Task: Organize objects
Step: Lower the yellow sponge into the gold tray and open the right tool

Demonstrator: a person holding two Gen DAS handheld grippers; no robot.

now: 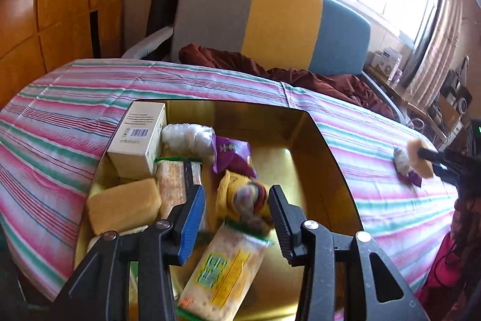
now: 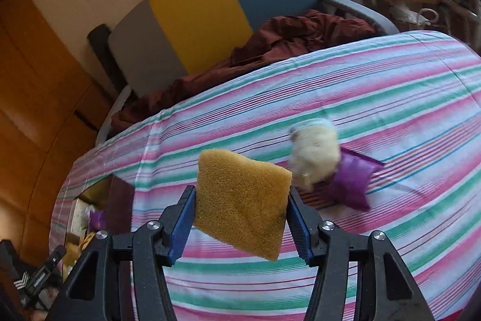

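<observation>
Hovering over the gold box (image 1: 324, 146) on the striped bed (image 1: 60, 116), the left tool (image 1: 237, 218) gapes partly open, gripping nothing, above a blurred yellow toy (image 1: 240, 194). Farther right, the right tool (image 2: 240, 218) clamps a sponge (image 2: 240, 200) above the bed.

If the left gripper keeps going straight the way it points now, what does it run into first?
Most likely the small yellow-and-red plush toy lying in the gold box, blurred but right between the open fingers of the left gripper. Depth is hard to judge; the cracker packet lies just below that line.
</observation>
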